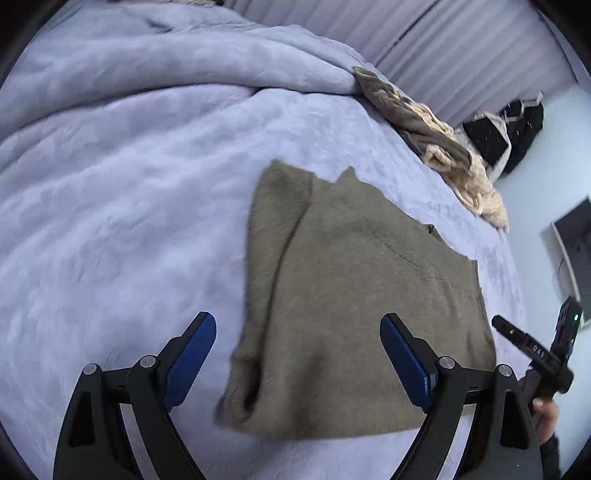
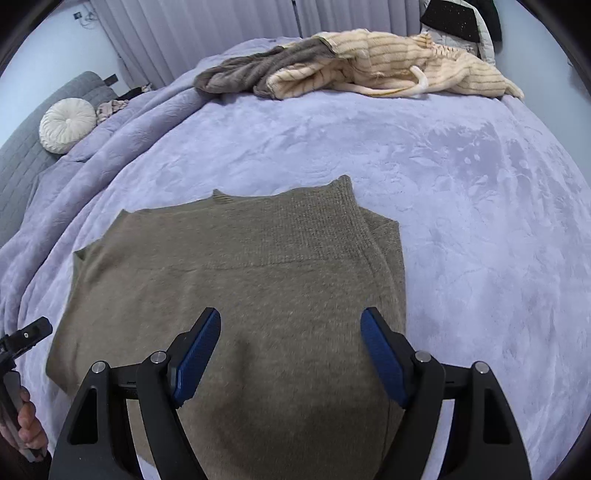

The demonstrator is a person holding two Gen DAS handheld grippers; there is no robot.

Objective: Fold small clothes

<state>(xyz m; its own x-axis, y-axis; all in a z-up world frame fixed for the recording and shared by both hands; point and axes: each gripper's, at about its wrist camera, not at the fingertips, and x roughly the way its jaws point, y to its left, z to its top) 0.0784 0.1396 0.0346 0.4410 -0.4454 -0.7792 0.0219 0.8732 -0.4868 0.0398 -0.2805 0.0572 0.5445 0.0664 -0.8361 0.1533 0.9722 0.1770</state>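
Olive-brown knit sweater [image 2: 236, 295] is laid flat on a lilac plush blanket [image 2: 461, 229] covering a bed, collar end away from the cameras. One side of it is folded over the body, seen as a long flap along the left edge in the left wrist view and along the right edge in the right wrist view. Left gripper [image 1: 297, 334] is held above the sweater's near edge with jaws spread wide; nothing is gripped and the blue pads [image 1: 194, 360] are clear of the fabric. Right gripper [image 2: 290, 328] is held over the sweater's lower middle, jaws likewise wide apart and empty. A hand [image 2: 31, 424] on the other gripper's handle is seen at the frame edge in each view. A heap of other clothes [image 2: 354, 66], grey and cream striped, is piled at the far edge of the bed, well apart from the sweater. A round white cushion [image 2: 66, 125] is seen beside a grey sofa [image 2: 22, 147]. Pale curtains [image 2: 192, 29] hang behind.
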